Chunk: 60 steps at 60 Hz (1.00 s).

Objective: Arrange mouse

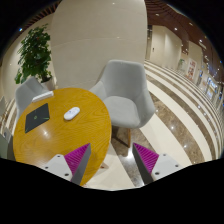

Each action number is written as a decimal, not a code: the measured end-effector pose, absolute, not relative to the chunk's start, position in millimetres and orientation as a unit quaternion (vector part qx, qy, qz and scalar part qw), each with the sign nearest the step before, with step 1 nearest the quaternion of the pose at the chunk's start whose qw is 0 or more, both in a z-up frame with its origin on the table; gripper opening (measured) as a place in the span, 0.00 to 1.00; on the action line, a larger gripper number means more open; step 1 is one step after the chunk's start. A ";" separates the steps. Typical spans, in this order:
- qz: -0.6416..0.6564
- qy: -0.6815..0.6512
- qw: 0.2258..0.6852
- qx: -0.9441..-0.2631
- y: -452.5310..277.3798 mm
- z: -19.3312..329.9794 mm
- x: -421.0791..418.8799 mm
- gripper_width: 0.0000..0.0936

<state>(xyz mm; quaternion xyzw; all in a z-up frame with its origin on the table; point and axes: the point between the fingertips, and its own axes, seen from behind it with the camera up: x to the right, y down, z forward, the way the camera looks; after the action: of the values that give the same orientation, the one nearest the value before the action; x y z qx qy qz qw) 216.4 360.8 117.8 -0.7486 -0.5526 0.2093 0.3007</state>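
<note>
My fingers (116,160) hang open and empty at lower frame; the white mouse (72,113) lies left of centre on the round wooden bench (85,135), beside a dark mousepad (37,118). I'd descend squarely, straddling its sides.

Table: a round wooden table (55,128) with a warm yellow-brown top, seen from above at a slant.
Mouse: a white mouse (72,113) lies on the tabletop near its centre, toward 1 o'clock.
Dark pad: a flat black square item (38,118), its nature unclear, rests on the top at about 9 o'clock from the mouse, well apart from it.
Floor: pale polished floor (185,125) with darker stripes carries the table.
</note>
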 end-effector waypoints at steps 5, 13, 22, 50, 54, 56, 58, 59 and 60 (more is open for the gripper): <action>0.215 -0.565 0.298 -0.738 349.7 125.4 225.3 0.93; 0.224 -0.592 0.285 -0.720 312.9 116.7 202.8 0.93; 0.233 -0.619 0.268 -0.701 267.1 111.7 189.5 0.92; 0.267 -0.668 0.250 -0.648 183.8 87.9 125.5 0.92; 0.270 -0.671 0.253 -0.643 181.4 75.9 110.2 0.92; 0.271 -0.672 0.254 -0.640 179.4 70.1 101.6 0.92; 0.271 -0.673 0.256 -0.639 178.5 64.6 94.1 0.92; 0.272 -0.673 0.257 -0.639 178.5 61.5 91.0 0.92; 0.272 -0.672 0.259 -0.638 178.2 58.5 86.7 0.92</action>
<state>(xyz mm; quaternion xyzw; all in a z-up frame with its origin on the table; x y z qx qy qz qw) 86.7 178.2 58.5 -0.6382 -0.6724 0.2717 0.2586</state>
